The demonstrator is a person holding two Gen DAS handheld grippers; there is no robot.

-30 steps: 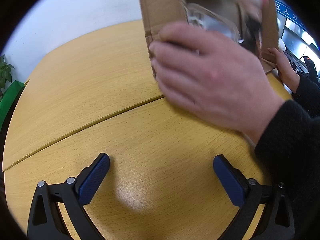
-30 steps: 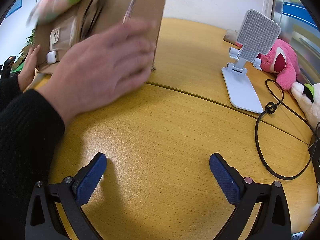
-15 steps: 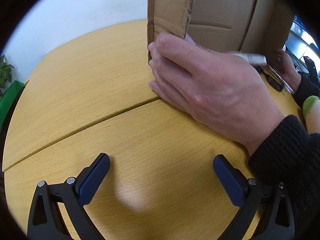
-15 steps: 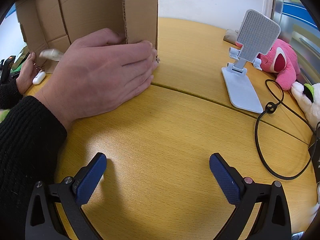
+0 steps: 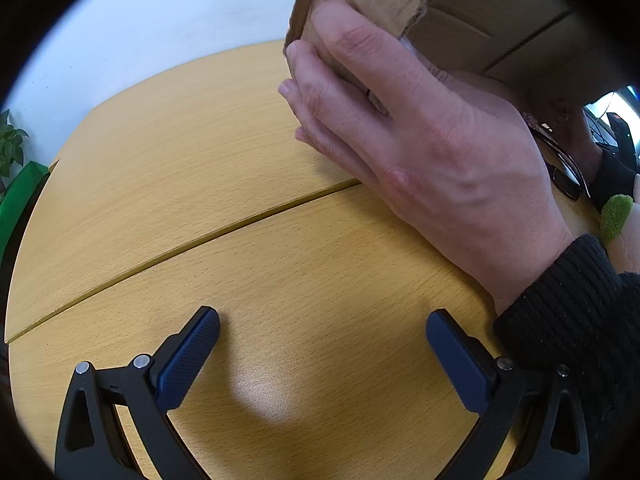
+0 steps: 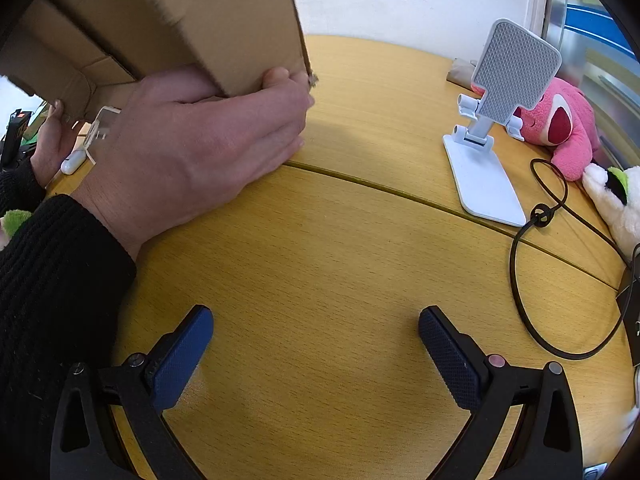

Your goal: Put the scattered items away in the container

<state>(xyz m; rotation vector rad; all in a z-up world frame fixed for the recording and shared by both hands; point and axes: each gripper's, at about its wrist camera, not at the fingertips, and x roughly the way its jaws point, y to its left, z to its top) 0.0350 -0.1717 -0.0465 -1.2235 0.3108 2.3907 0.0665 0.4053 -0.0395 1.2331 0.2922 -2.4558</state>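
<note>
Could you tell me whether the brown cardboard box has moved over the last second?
Yes. The brown cardboard box has been lifted and tipped up off the yellow wooden table, while the white phone stand stayed put.

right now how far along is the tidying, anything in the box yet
Nothing looks packed yet. Bare hands hold the cardboard box tipped up off the table, its open side facing down, and no contents show. Glasses, a small white case and a green plush bit lie loose near it. Both grippers, left and right, sit open and empty. All the picking up is left.
</note>
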